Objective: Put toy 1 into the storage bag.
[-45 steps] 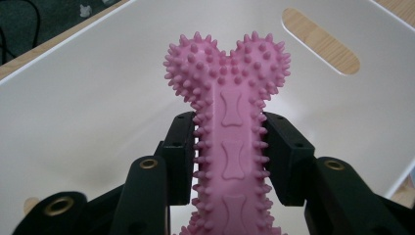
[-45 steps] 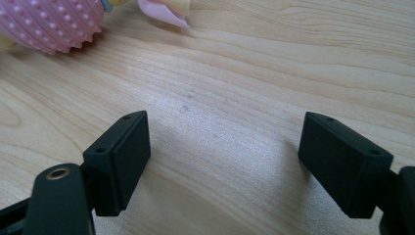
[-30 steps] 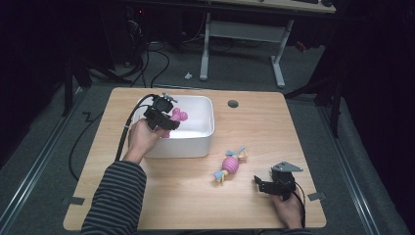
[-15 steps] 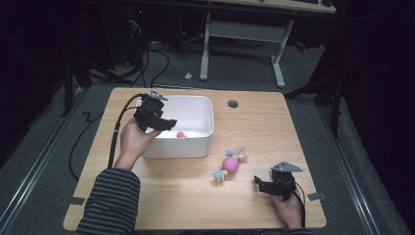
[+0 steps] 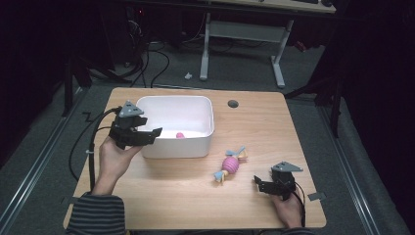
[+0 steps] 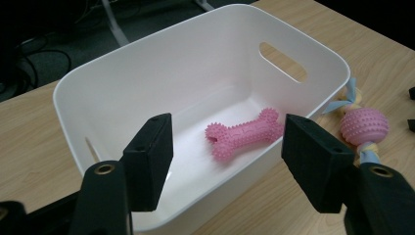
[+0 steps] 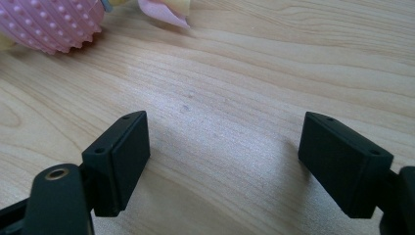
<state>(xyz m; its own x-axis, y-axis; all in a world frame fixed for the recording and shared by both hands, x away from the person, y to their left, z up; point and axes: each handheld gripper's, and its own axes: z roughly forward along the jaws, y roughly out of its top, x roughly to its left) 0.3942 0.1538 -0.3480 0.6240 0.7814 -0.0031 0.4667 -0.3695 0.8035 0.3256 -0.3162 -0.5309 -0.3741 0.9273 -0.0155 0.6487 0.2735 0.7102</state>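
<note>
Nearest the person, the right tool (image 5: 264, 183) rests on the desk (image 5: 313, 147) with jaws spread and empty, the pink ball rope toy (image 5: 229, 164) just beyond it. Farther off, the left tool (image 5: 147, 136), jaws just opened and empty, hovers at the near-left rim of the white tub (image 5: 205, 122). The pink bone (image 6: 244, 133) lies inside on its floor.

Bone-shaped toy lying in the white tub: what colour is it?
Pink, with small nubs all over; the bone-shaped toy shows best in the left gripper view.

High view overhead facing forward-down, gripper views close and low, apparently sharing pink ball toy (image 5: 229, 165).
</note>
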